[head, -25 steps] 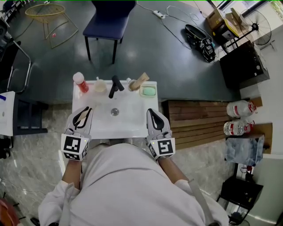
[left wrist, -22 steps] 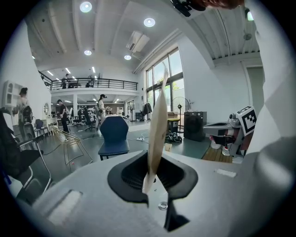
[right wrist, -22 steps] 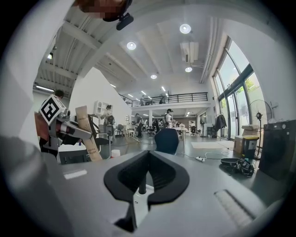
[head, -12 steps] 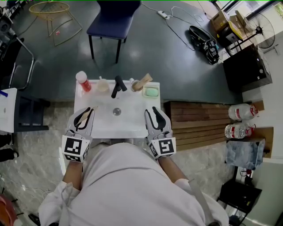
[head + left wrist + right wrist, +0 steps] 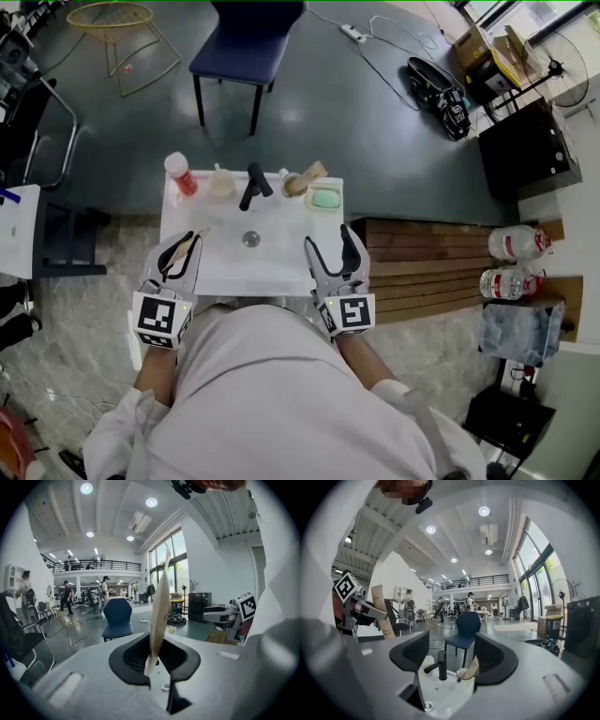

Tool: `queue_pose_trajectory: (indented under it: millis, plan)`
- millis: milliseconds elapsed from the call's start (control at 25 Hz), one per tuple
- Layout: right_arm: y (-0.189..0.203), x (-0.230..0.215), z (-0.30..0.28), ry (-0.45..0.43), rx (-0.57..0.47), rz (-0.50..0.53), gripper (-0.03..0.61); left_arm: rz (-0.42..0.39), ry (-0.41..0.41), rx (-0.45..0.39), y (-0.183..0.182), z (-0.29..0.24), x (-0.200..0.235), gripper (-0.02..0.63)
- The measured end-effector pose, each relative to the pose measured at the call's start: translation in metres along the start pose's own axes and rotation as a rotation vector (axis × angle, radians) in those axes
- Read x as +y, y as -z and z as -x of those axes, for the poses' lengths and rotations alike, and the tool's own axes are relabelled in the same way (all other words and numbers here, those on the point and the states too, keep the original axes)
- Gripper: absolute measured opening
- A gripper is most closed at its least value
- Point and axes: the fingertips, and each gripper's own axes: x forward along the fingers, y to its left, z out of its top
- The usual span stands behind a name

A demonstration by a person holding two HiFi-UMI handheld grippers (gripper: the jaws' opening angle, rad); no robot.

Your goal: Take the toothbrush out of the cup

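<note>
My left gripper (image 5: 178, 247) hovers over the left part of the white sink (image 5: 272, 261), shut on a flat beige toothbrush (image 5: 159, 613) that stands up between its jaws. The right gripper view shows that same toothbrush (image 5: 382, 613) as a printed beige strip. At the sink's back rim stands a cup (image 5: 292, 184) with another beige toothbrush (image 5: 311, 173) leaning out of it; this cup (image 5: 464, 673) lies straight ahead of my right gripper (image 5: 452, 656). My right gripper (image 5: 330, 246) is over the sink's right part. Its jaws have just been opening and nothing is between them.
A black faucet (image 5: 251, 184) stands at the back middle of the sink, with a red bottle (image 5: 178, 173) and a small cup (image 5: 221, 183) to its left and a green soap (image 5: 324, 198) at the right. A blue chair (image 5: 248, 47) stands behind; a wooden bench (image 5: 422, 267) lies to the right.
My right gripper's jaws have gone from shut to wide open. The left gripper keeps its hold on the beige toothbrush and stays in place.
</note>
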Motion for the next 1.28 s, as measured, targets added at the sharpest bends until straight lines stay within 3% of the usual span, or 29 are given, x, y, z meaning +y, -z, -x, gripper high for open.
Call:
queue_pose_trajectory:
  millis: [400, 1280]
  plan:
    - [0.027, -0.009, -0.014, -0.006, 0.038, -0.010, 0.287, -0.003, -0.041, 0.007, -0.004, 0.012, -0.002, 0.048]
    - [0.143, -0.064, -0.114, 0.003, 0.241, -0.031, 0.264, 0.022, -0.173, 0.030, -0.008, 0.054, -0.007, 0.048]
